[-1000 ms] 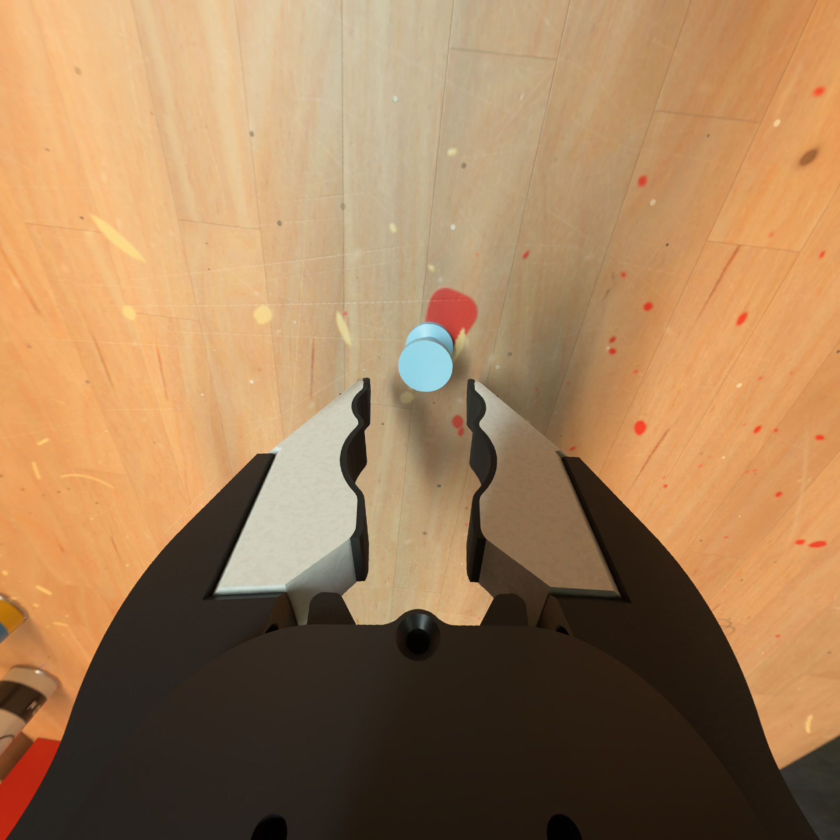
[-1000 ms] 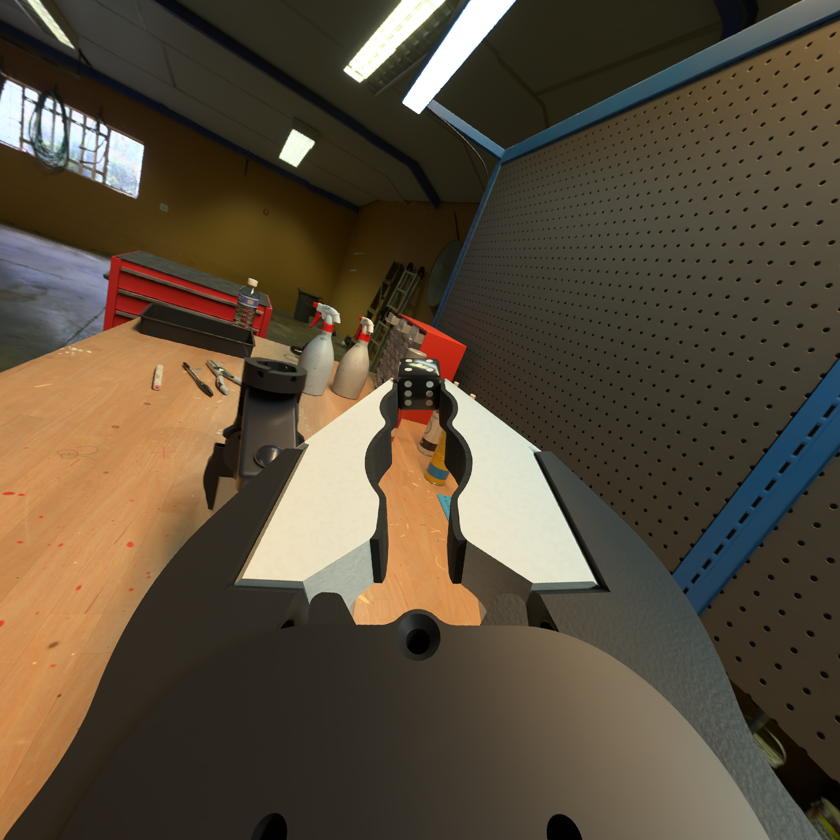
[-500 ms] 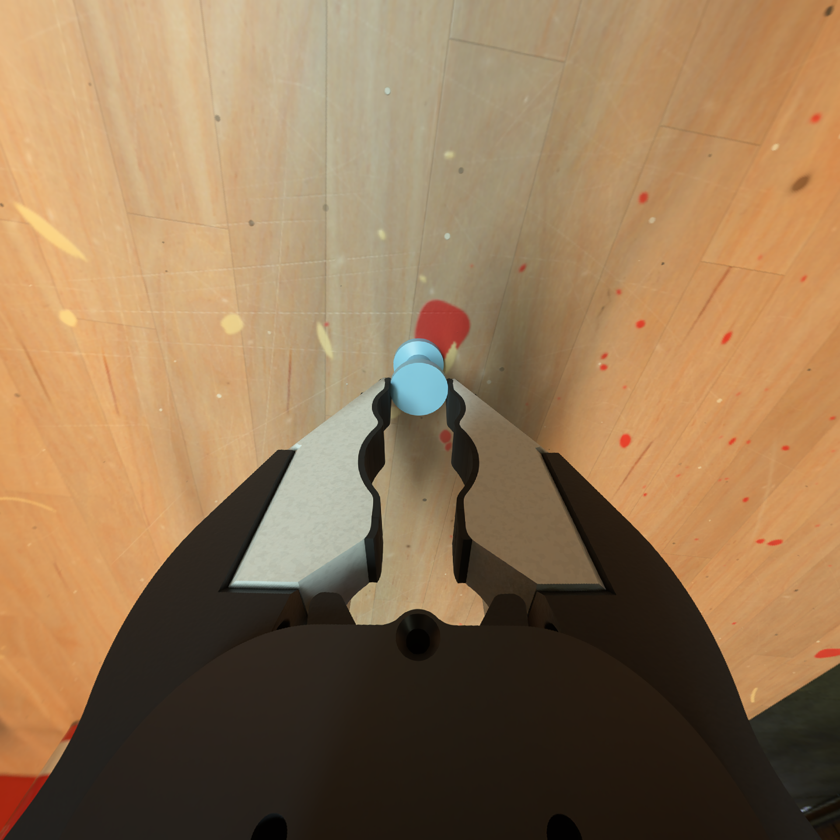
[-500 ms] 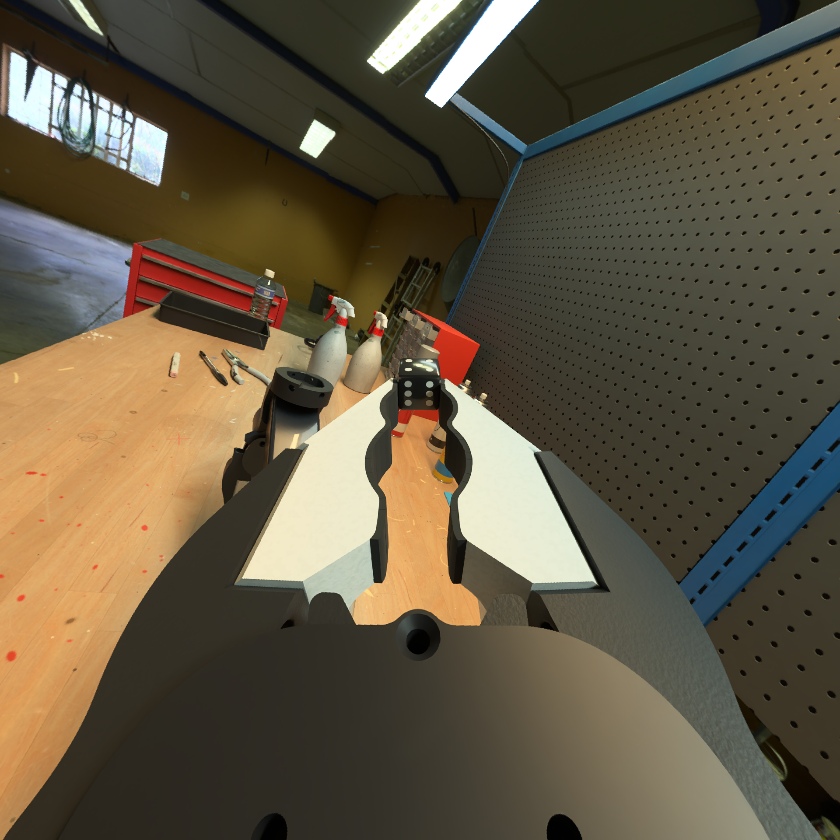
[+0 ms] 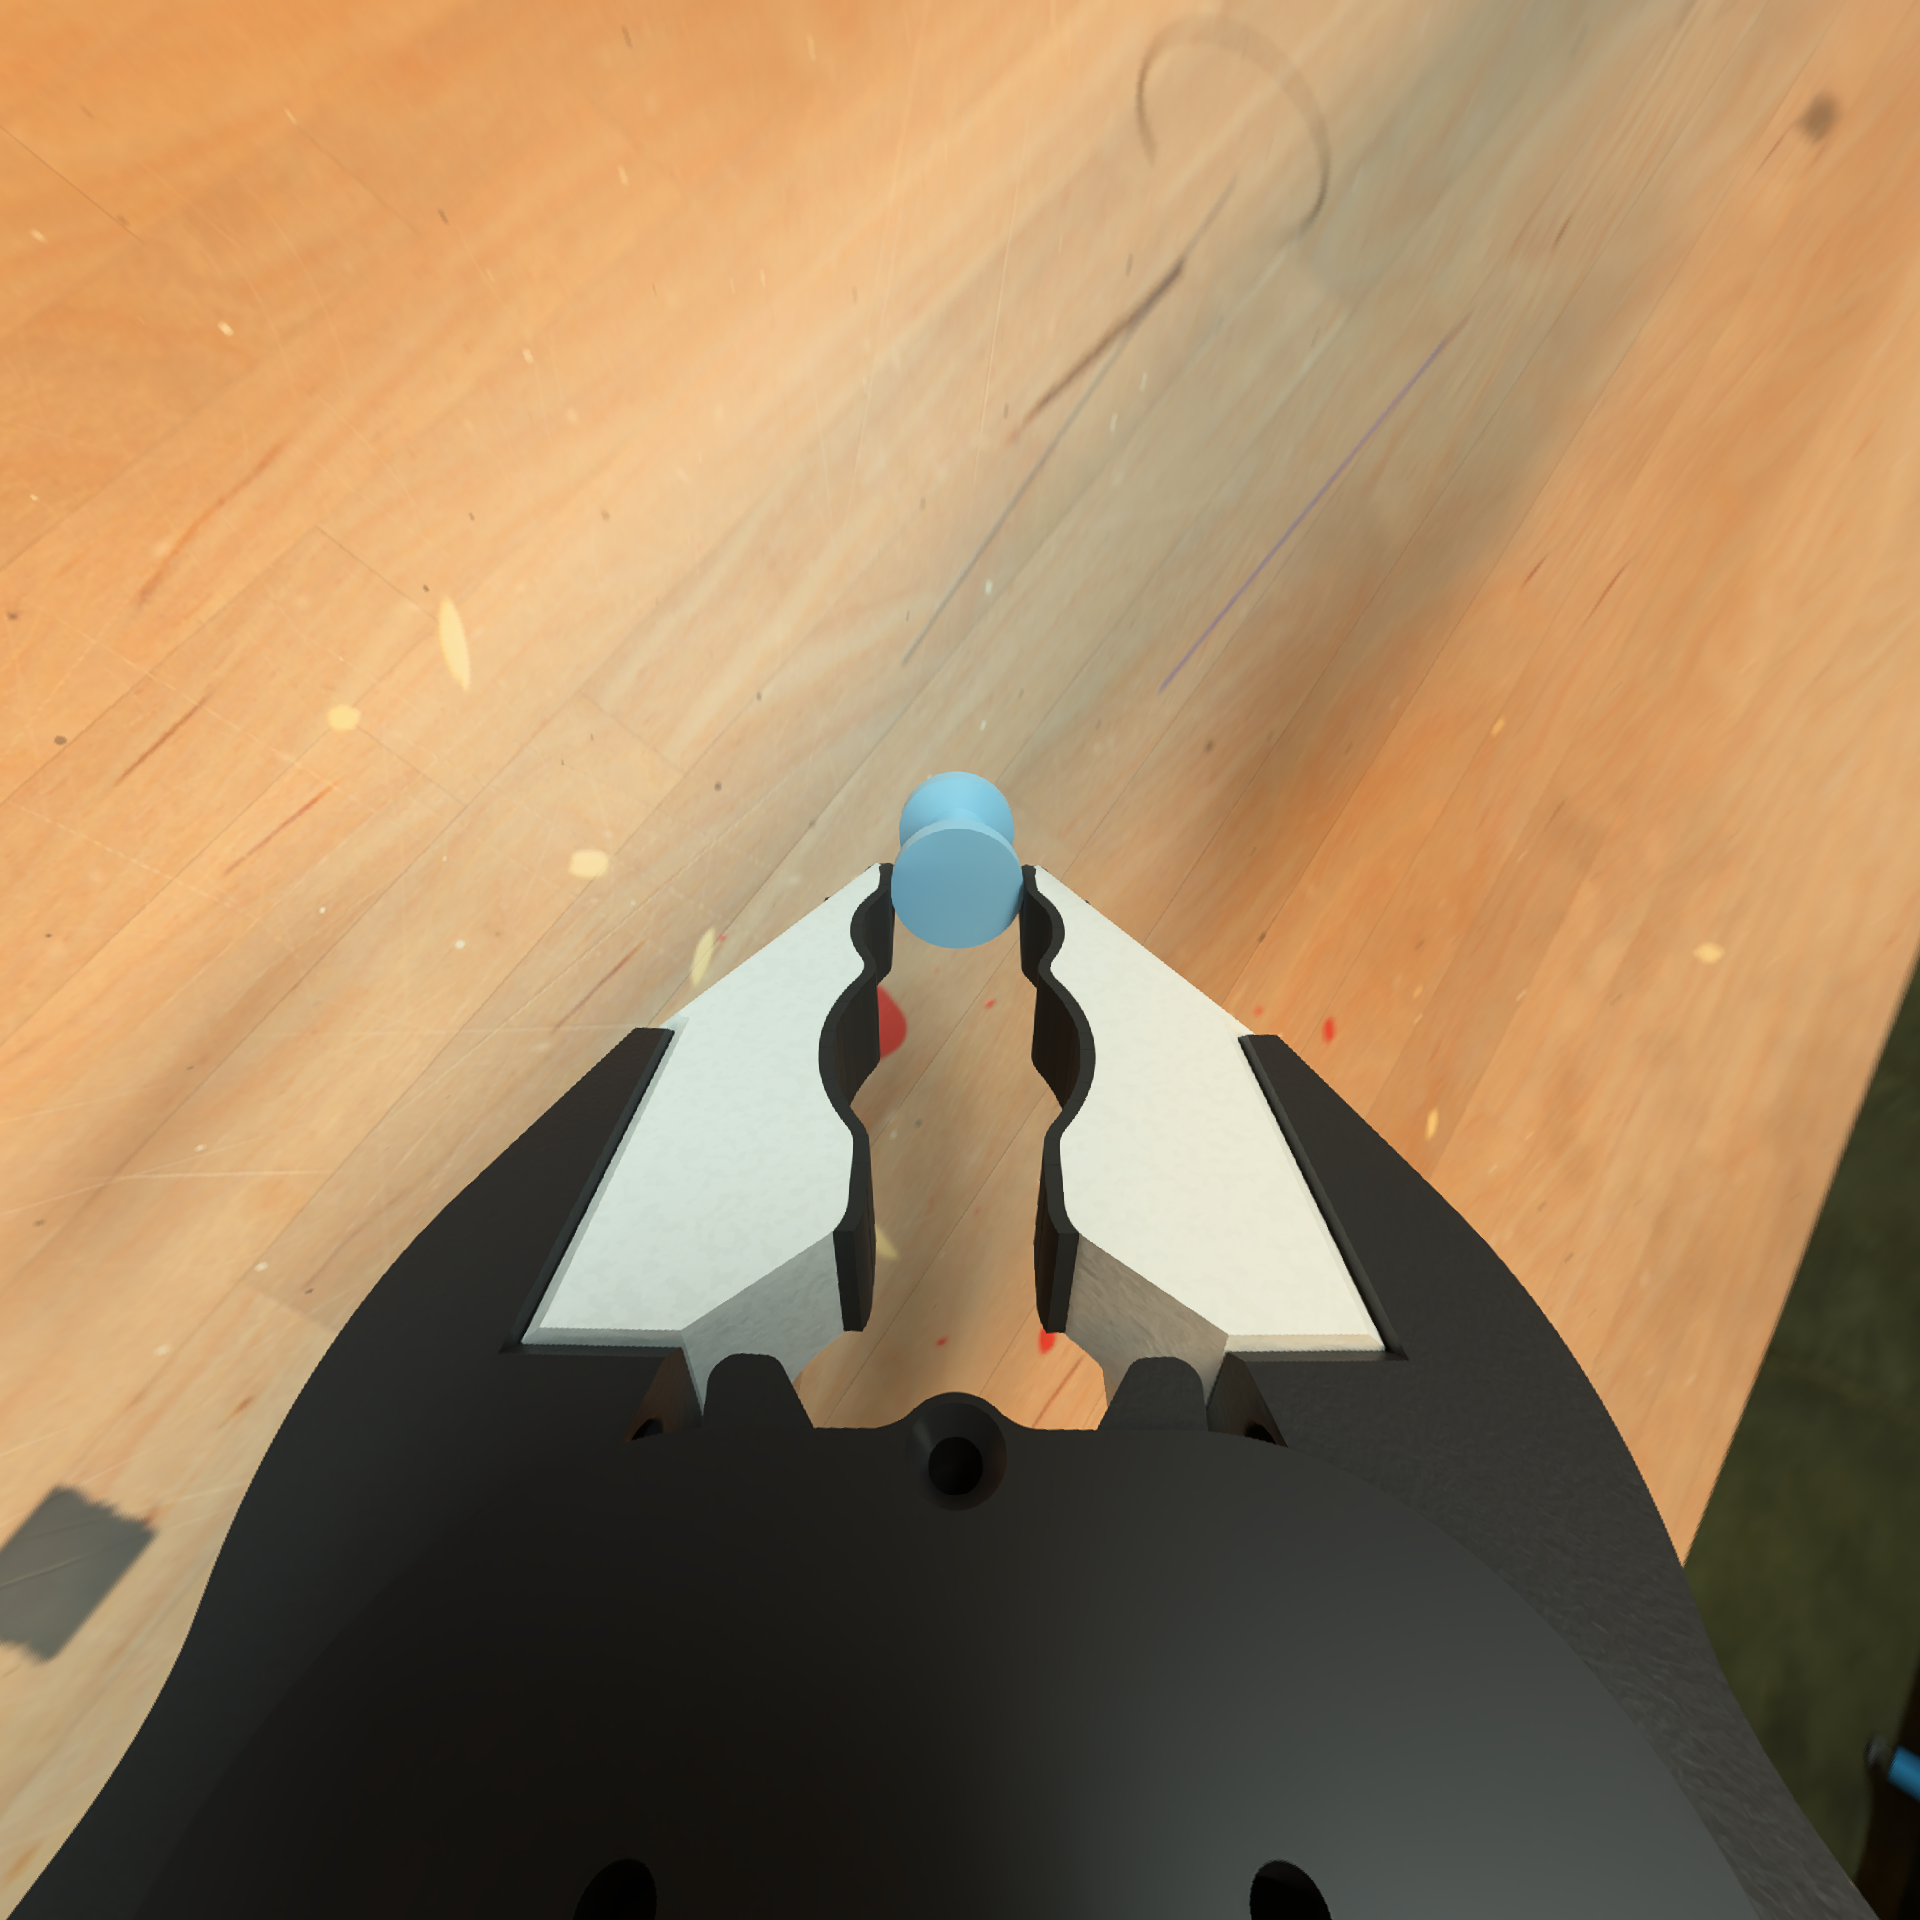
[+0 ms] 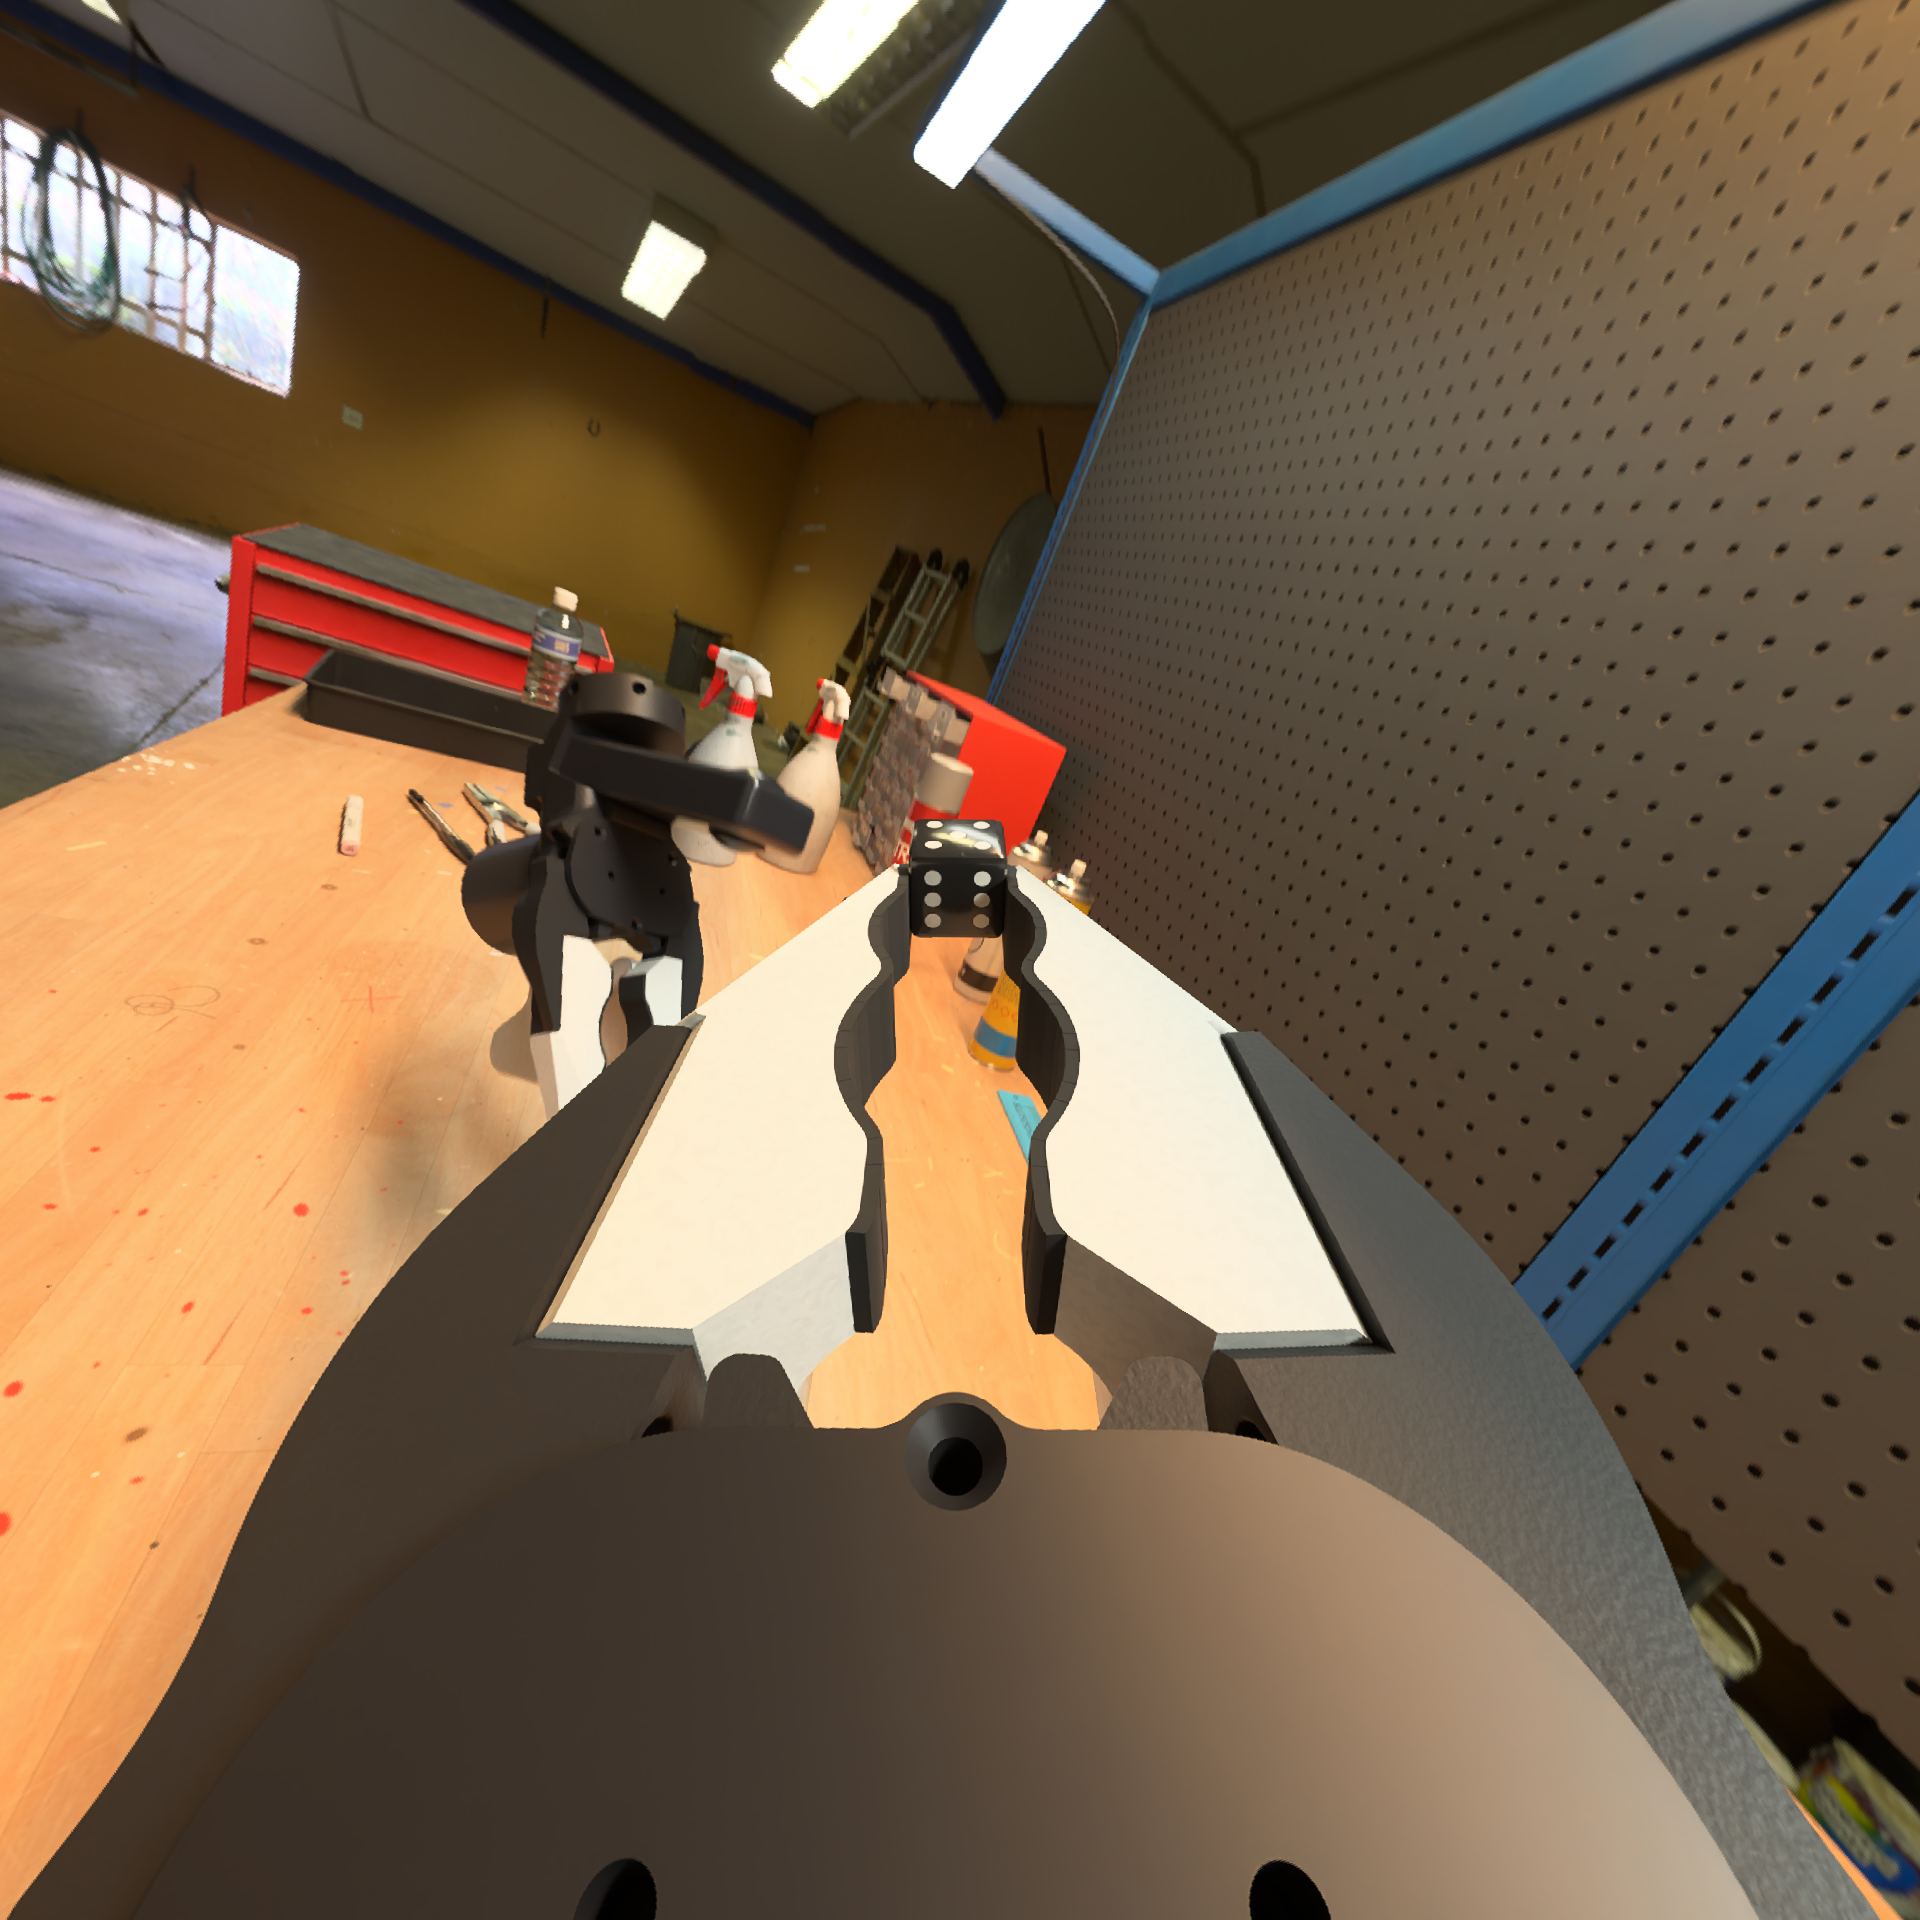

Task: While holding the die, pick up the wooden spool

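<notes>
spool point(image 5: 956, 902), pale blue, pinched at its near flange between the tips of the left claw point(image 5: 956, 894); its axis runs forward along the fingers, the far flange showing just beyond the near one. it looks raised off the table point(image 5: 520, 416), with the red blotch point(image 5: 890, 1023) visible on the boards below, between the fingers.

die point(image 6: 957, 879), black with white pips, clamped between the tips of the right claw point(image 6: 957, 894), well above the table surface.

left claw seen from the right wrist view point(image 6: 603, 987): pointing downward over the boards, white fingers low; spool hidden from this side.

surface: pale orange wood planks, fine scratches, a looping dark scribble point(image 5: 1226, 156), cream flecks, scattered small red paint spots point(image 6: 301, 1208). a dark square shadow patch point(image 5: 68, 1569) lies at the lower left of the left wrist view.

room: workshop. brown pegboard point(image 6: 1507, 675) in a blue frame stands along the table's right side. at the far end: black tray point(image 6: 405, 701), water bottle point(image 6: 554, 644), two spray bottles point(image 6: 732, 748), red box point(image 6: 987, 758), hand tools point(image 6: 468, 821) and a marker point(image 6: 351, 826) lying flat. small bottles point(image 6: 992, 1023) stand near the pegboard. red drawer cabinet point(image 6: 343, 613) beyond the table, ochre walls, barred window point(image 6: 145, 260), ceiling strip lights point(image 6: 997, 83).
</notes>
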`<state>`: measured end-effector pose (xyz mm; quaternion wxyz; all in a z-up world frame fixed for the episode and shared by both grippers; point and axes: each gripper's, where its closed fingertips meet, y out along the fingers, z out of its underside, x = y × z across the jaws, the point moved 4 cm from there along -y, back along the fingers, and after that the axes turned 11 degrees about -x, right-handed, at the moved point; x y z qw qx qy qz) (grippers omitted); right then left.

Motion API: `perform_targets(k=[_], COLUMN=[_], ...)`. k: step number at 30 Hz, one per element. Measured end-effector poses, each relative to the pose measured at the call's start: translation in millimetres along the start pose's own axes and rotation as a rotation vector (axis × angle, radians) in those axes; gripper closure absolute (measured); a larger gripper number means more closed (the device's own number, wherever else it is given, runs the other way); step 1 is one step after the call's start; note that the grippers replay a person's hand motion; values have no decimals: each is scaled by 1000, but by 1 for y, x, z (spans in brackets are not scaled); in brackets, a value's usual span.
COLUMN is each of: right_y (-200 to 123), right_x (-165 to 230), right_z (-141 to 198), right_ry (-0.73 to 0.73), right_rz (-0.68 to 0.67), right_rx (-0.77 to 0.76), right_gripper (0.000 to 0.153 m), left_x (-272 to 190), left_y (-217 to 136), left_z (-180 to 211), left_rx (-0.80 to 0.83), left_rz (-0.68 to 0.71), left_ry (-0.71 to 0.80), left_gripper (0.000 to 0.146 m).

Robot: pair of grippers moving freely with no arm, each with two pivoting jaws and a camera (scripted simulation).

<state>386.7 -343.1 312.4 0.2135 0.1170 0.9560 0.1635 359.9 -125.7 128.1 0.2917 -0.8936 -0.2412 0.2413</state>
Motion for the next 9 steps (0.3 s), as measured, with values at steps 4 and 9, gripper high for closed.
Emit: perform_targets(k=[4,9], right_y=[13,38], right_x=[4,18], right_z=[20,48], right_ry=[23,55], right_rz=[-8,-46], right_rx=[88,162], right_gripper=[136,136], left_x=[0,-3], left_y=[-12,-29], left_z=[-13,-31], left_rx=[-173,-398], left_rz=[18,9], left_ry=[-68,-107], left_gripper=[123,123])
